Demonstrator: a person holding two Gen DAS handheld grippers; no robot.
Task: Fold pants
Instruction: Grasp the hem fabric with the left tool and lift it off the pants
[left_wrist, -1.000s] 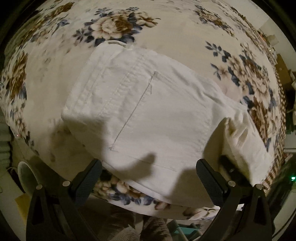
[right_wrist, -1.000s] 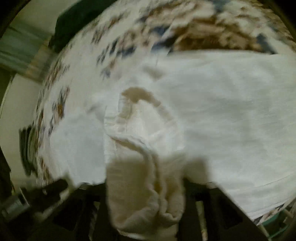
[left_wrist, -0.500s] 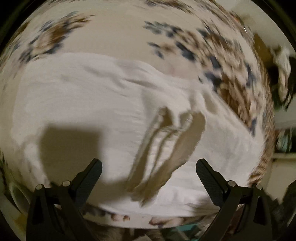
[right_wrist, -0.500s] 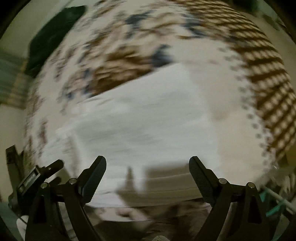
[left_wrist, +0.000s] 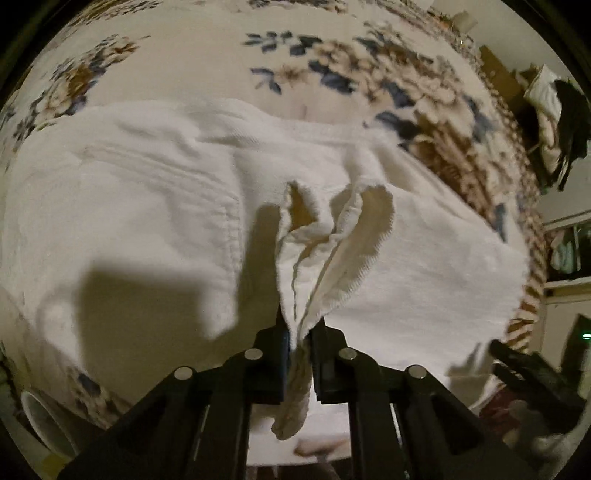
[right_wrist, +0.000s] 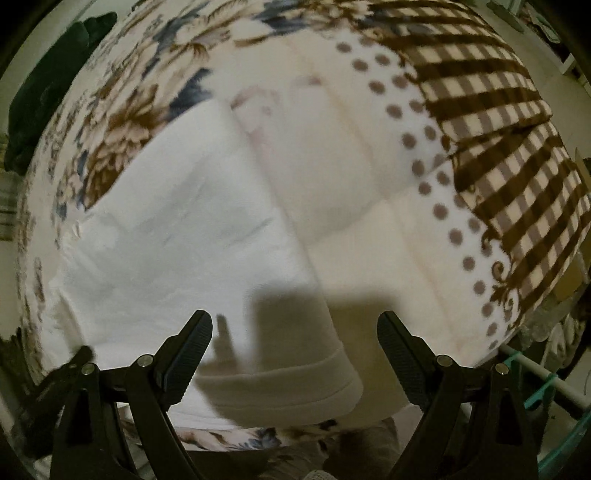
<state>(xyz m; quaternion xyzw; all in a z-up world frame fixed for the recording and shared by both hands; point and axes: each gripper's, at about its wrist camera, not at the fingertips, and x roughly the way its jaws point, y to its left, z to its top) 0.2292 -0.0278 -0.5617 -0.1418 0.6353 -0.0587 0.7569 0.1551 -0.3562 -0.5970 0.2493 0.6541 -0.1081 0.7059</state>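
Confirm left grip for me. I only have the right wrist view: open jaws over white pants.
Observer: The left gripper is shut on a bunched frayed hem of the white pants.
Operator: Any fabric hanging loose there?
Observer: Yes, a tail of the hem droops below its fingers.
Operator: Anything else near that edge?
Observer: A white cup shows beside the floral blanket, at the lower left of the left wrist view.
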